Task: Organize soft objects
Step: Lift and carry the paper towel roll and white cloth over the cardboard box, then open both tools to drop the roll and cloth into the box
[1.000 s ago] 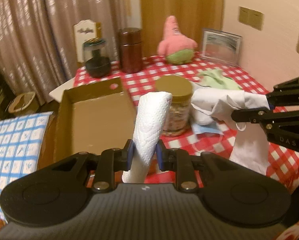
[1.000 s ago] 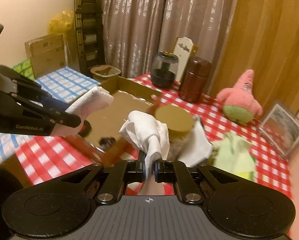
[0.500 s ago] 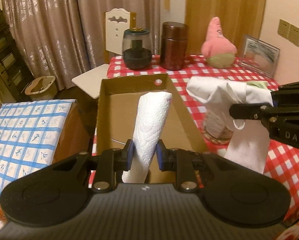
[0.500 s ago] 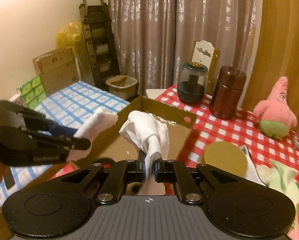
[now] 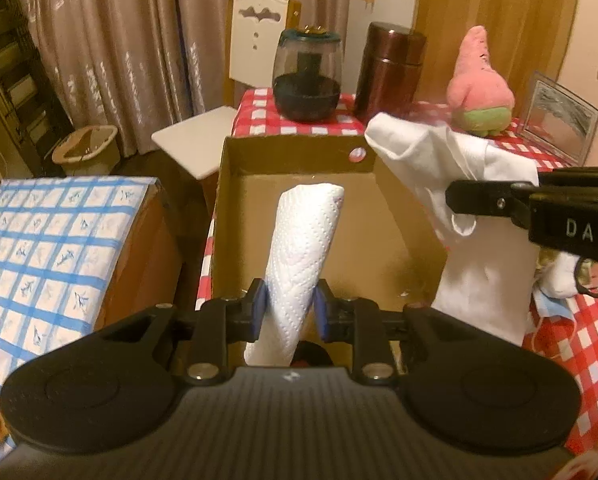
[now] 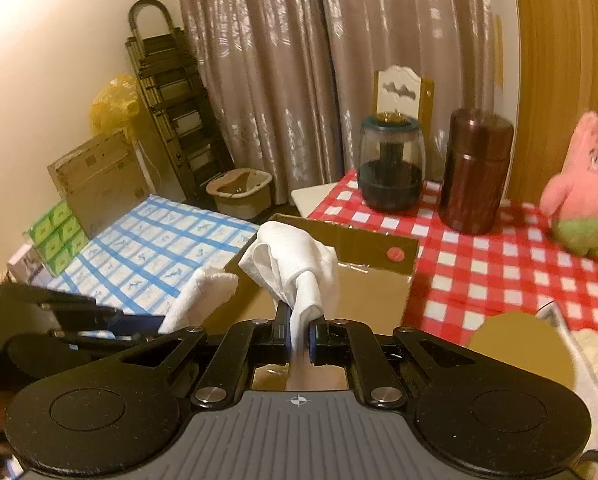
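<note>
The left gripper is pinching a rolled white embossed paper towel above the open brown cardboard box, while to its right the right gripper is clamping a crumpled white cloth over the box's right wall.

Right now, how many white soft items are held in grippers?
2. A paper towel roll in the left gripper, a white cloth in the right gripper, both over the cardboard box.
</note>
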A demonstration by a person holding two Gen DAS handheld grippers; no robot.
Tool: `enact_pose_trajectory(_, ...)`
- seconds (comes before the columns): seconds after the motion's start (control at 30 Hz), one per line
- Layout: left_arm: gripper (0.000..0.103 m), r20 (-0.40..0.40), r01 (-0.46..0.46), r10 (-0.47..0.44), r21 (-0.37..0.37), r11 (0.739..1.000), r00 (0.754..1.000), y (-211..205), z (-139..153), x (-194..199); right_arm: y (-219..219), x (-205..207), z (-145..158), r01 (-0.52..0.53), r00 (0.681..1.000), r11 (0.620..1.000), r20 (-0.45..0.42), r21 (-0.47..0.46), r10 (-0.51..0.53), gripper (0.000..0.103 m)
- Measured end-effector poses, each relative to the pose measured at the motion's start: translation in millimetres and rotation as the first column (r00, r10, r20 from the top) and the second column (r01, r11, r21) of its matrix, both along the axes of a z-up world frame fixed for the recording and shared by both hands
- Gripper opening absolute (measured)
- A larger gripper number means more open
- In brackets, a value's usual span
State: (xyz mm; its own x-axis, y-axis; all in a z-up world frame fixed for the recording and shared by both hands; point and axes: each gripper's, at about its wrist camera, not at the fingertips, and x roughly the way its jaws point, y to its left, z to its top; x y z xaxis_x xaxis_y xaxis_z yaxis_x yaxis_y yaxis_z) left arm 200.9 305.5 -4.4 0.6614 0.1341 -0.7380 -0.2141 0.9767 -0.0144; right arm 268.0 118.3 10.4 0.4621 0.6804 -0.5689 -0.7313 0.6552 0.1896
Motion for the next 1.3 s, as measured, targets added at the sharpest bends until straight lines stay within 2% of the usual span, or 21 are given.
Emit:
enact_pose_trajectory(0.17, 0.024, -0.02, -0.008, 0.008, -0.014, 1.0, 1.0, 5.7, -16.5, 6.9, 6.9, 14.6, -8.7, 0.005, 0.999, 0.999, -0.032, 0.035, -0.004, 0.008)
enact_pose_trajectory(0.3, 0.025, -0.029, -0.016, 0.016, -0.021, 1.0, 0.999, 7.0, -26.0, 11.9, 12.0, 20.7, -20.3, -0.009, 0.999, 1.0, -0.053, 0.02, 0.01, 0.008)
enact_pose_trajectory(0.4, 0.033, -0.033, -0.025, 0.024, -0.02, 0.999, 0.999, 7.5, -29.2, 12.9, 14.0, 23.8, -31.3, -0.024, 0.997, 1.0, -0.068, 0.004, 0.024, 0.01)
enact_pose_trajectory(0.47, 0.036, -0.026, -0.029, 0.028, -0.028, 0.999, 0.999, 8.2, -28.9, 10.6, 13.4, 24.9, -36.8, -0.025, 0.997, 1.0, -0.079, 0.005, 0.025, 0.019)
enact_pose_trajectory(0.53, 0.037, -0.025, -0.031, 0.03, -0.029, 0.999, 0.999, 8.3, -29.0, 7.4, 9.6, 23.4, -38.0, -0.021, 0.997, 1.0, -0.073, 0.023, 0.023, 0.054)
enact_pose_trajectory(0.57, 0.038, -0.026, -0.033, 0.032, -0.029, 0.999, 0.999, 8.0, -28.8, 5.9, 8.1, 22.9, -37.7, -0.019, 0.997, 0.999, -0.07, 0.032, 0.021, 0.059)
enact_pose_trajectory(0.77, 0.039, -0.018, -0.048, 0.048, -0.032, 0.998, 0.999, 3.7, -22.9, -7.1, -5.6, 16.0, -25.4, -0.005, 0.999, 0.999, -0.046, 0.049, 0.007, 0.06)
enact_pose_trajectory(0.97, 0.044, 0.003, -0.06, 0.061, -0.039, 0.997, 0.998, -13.3, -6.9, -26.3, -36.0, -1.1, -9.5, 0.028, 1.0, 0.999, -0.012, 0.042, -0.028, 0.06)
enact_pose_trajectory(1.1, 0.062, 0.025, -0.059, 0.06, -0.038, 0.998, 0.998, -33.6, 7.7, -40.8, -65.5, -21.4, -0.7, 0.055, 0.998, 0.998, 0.008, 0.041, -0.056, 0.06)
enact_pose_trajectory(1.3, 0.08, 0.075, -0.028, 0.031, -0.041, 0.999, 0.997, -72.0, 31.0, -58.8, -115.5, -53.6, 6.7, 0.111, 0.994, 0.993, 0.014, 0.038, -0.112, 0.061)
